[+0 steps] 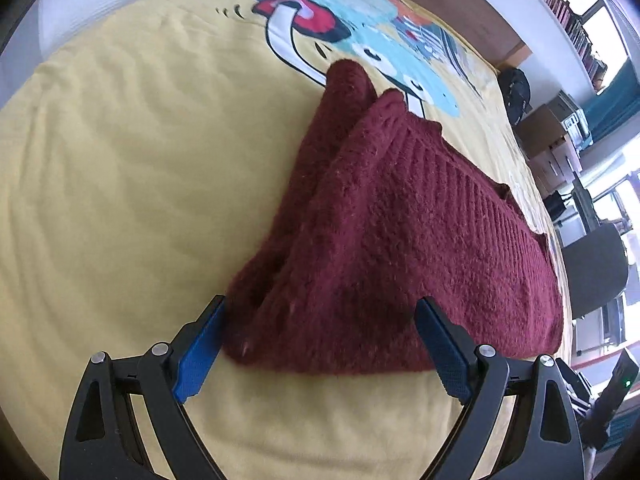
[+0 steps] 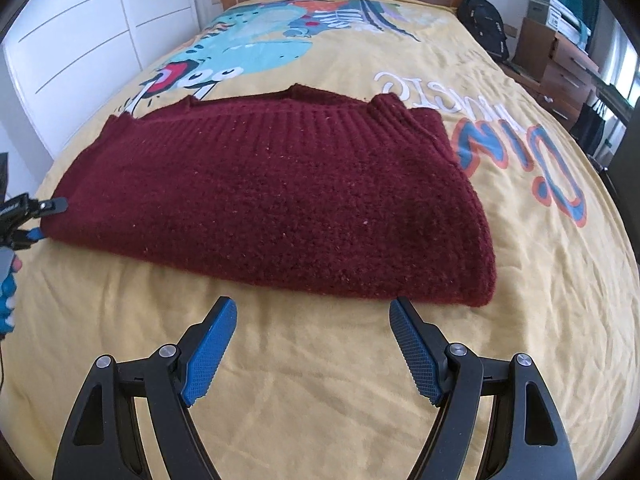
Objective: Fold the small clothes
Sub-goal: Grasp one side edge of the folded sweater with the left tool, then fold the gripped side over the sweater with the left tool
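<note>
Left gripper (image 1: pixel 320 320) fingers apart, straddling near corner of folded sweater (image 1: pixel 400 220); right gripper (image 2: pixel 312 320) fingers apart, just short of sweater's edge.

Sweater's far sleeve: the sweater (image 1: pixel 400 220) folds over it, only a tip shows.
Left gripper (image 2: pixel 46 220): right wrist view's left edge cuts it off.
Bookshelf (image 1: pixel 560 4): book titles too small to read.
Bedspread (image 2: pixel 320 360) lettering: partly under the sweater.

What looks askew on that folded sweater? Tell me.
The maroon knit sweater lies folded on the yellow bedspread, but its far edge is uneven: a ribbed cuff sticks up at the right and the layers do not line up. Nothing looks damaged.
</note>
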A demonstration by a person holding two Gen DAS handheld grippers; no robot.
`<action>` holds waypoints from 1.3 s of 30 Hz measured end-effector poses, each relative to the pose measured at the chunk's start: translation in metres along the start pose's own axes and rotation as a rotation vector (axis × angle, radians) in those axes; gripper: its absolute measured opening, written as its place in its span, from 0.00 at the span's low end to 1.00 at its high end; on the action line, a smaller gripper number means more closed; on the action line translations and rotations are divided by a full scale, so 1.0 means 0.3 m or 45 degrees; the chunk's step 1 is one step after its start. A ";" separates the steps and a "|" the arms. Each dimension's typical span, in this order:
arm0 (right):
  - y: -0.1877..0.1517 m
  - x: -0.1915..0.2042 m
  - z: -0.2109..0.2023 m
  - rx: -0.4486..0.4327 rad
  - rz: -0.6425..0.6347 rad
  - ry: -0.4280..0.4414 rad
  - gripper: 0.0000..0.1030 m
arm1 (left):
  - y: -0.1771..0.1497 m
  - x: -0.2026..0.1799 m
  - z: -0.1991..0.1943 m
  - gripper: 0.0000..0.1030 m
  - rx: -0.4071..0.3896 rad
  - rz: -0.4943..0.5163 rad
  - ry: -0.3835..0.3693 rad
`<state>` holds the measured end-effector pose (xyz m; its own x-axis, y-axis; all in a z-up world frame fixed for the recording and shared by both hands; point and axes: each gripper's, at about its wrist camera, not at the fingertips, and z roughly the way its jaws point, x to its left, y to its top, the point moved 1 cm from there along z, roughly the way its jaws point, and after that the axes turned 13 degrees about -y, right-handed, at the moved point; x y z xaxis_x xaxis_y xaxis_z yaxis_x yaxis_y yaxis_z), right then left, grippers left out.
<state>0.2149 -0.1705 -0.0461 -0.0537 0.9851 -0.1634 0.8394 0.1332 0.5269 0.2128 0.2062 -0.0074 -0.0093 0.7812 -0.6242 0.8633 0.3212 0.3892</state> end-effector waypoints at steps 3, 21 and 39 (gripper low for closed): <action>0.014 -0.001 0.004 -0.009 -0.009 -0.002 0.78 | 0.039 0.019 0.021 0.87 0.026 -0.008 -0.028; 0.038 -0.021 0.029 -0.021 -0.021 -0.009 0.78 | 0.186 0.045 0.070 0.29 0.140 -0.141 -0.189; -0.011 -0.159 -0.028 -0.030 0.059 -0.060 0.78 | 0.259 -0.253 0.044 0.22 0.113 -0.074 -0.048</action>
<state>0.2101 -0.2168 -0.0329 0.0114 0.9841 -0.1772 0.8272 0.0902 0.5546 0.2871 0.1648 0.0614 -0.0432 0.7415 -0.6696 0.9032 0.3155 0.2910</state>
